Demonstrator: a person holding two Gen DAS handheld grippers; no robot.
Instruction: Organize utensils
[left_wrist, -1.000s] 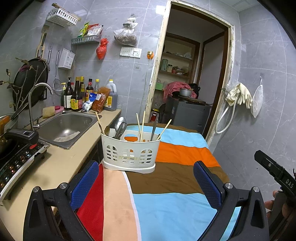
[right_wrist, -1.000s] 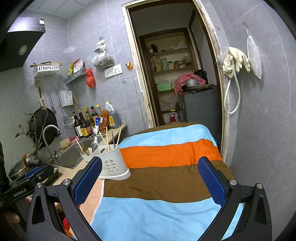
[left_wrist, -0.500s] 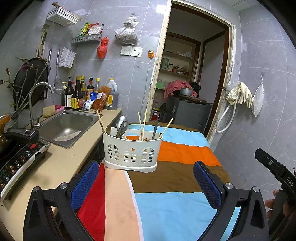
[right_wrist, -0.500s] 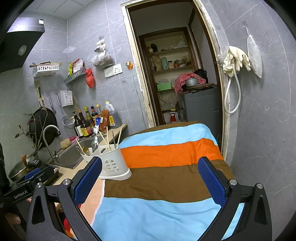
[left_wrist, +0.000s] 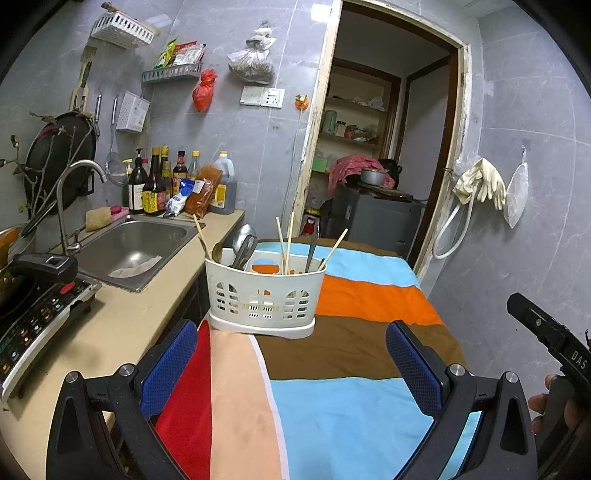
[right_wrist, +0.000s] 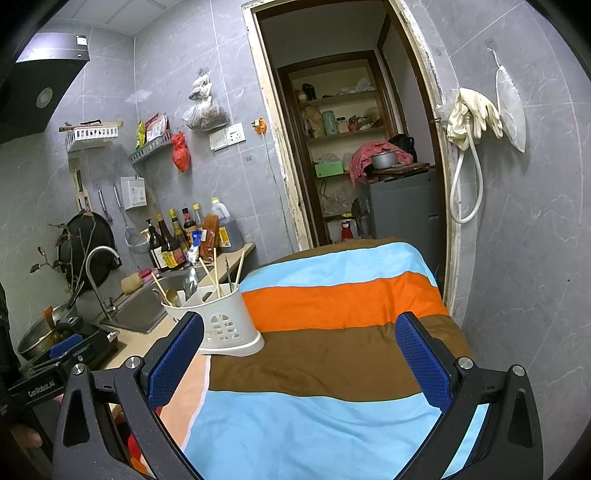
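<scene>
A white slotted utensil caddy (left_wrist: 264, 297) (right_wrist: 221, 321) stands on the striped cloth-covered table (left_wrist: 354, 354) near its left edge. Metal spoons (left_wrist: 242, 245), several wooden chopsticks (left_wrist: 286, 240) and a dark-handled utensil (left_wrist: 311, 249) stick up out of it. My left gripper (left_wrist: 291, 363) is open, a short way in front of the caddy, with nothing between its blue pads. My right gripper (right_wrist: 301, 360) is open too, over the table to the right of the caddy, holding nothing. The right gripper's body shows at the left wrist view's right edge.
A counter (left_wrist: 122, 332) to the left carries a steel sink (left_wrist: 133, 247) with a tap, an induction cooker (left_wrist: 33, 314) and sauce bottles (left_wrist: 159, 184). A doorway (right_wrist: 354, 147) opens behind the table. Gloves and a hose (right_wrist: 469, 122) hang on the right wall.
The left gripper has risen slightly, so the caddy sits a bit lower in its view. The right gripper has barely moved. Both stay open.
</scene>
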